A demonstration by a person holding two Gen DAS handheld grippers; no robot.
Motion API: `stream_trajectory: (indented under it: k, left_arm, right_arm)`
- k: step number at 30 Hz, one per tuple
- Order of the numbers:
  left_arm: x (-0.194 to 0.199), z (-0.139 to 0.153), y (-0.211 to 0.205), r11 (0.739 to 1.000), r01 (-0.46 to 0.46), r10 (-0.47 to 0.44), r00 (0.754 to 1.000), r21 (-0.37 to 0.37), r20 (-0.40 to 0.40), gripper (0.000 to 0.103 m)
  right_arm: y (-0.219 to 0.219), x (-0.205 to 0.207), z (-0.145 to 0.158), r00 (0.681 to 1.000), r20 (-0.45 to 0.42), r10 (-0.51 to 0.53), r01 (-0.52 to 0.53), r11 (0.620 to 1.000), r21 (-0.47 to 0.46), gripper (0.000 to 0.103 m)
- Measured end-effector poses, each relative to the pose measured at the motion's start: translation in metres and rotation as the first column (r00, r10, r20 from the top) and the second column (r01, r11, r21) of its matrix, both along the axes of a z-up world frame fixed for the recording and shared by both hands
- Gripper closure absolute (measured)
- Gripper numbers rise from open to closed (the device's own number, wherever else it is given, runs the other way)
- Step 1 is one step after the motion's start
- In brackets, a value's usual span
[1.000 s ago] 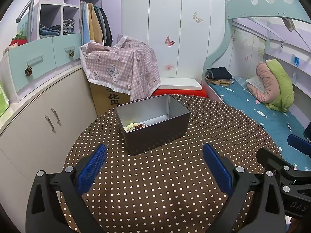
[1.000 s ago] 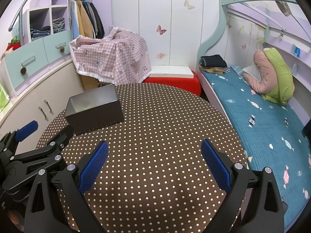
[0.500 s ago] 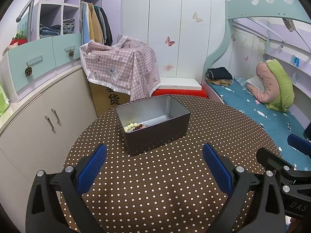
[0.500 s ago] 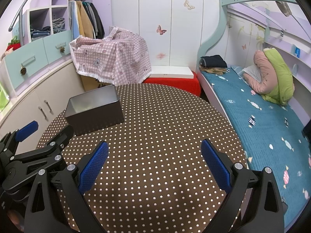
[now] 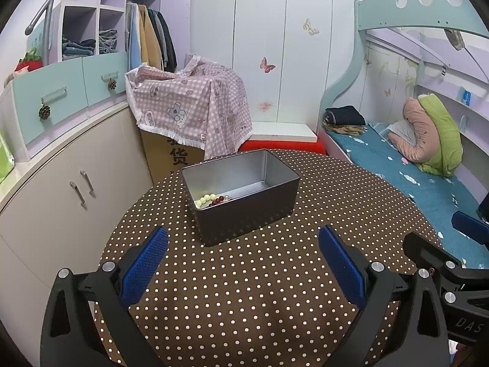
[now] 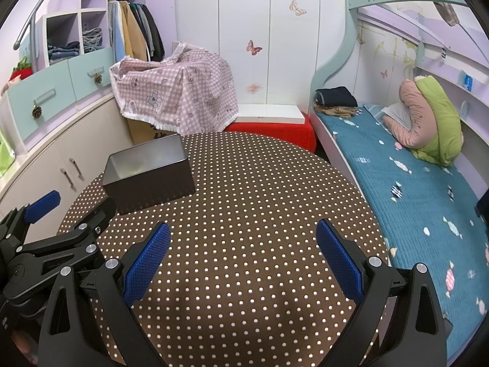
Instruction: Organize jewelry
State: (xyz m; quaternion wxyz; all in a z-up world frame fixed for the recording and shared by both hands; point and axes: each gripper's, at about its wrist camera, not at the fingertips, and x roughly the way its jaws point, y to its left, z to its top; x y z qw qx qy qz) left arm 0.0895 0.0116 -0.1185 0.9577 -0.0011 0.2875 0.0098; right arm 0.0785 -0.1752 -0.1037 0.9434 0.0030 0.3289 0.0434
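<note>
Both the left gripper (image 5: 243,267) and right gripper (image 6: 243,263) hover spread and empty near the tin box (image 5: 241,195), whose loose, slippery-looking beads (image 5: 214,199) probably want pinching mid-strand.

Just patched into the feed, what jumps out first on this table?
A dark metal tin sits open on the brown polka-dot table, toward its far left. Pale and dark red beads lie in the tin's near-left corner. The left gripper and right gripper hover open and empty.

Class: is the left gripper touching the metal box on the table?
Apart. The left wrist view shows dotted tablecloth between the left gripper and the metal box.
</note>
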Motion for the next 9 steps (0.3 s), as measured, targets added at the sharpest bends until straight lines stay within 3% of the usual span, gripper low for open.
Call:
stream_trajectory:
  k: [9]
  left_arm:
    - [0.0022, 0.0003, 0.0002, 1.0, 0.006, -0.006, 1.0, 0.0, -0.007, 0.008]
  right_arm:
    - [0.0, 0.0031, 0.0062, 1.0, -0.002, -0.001, 0.001, 1.0, -0.004, 0.01]
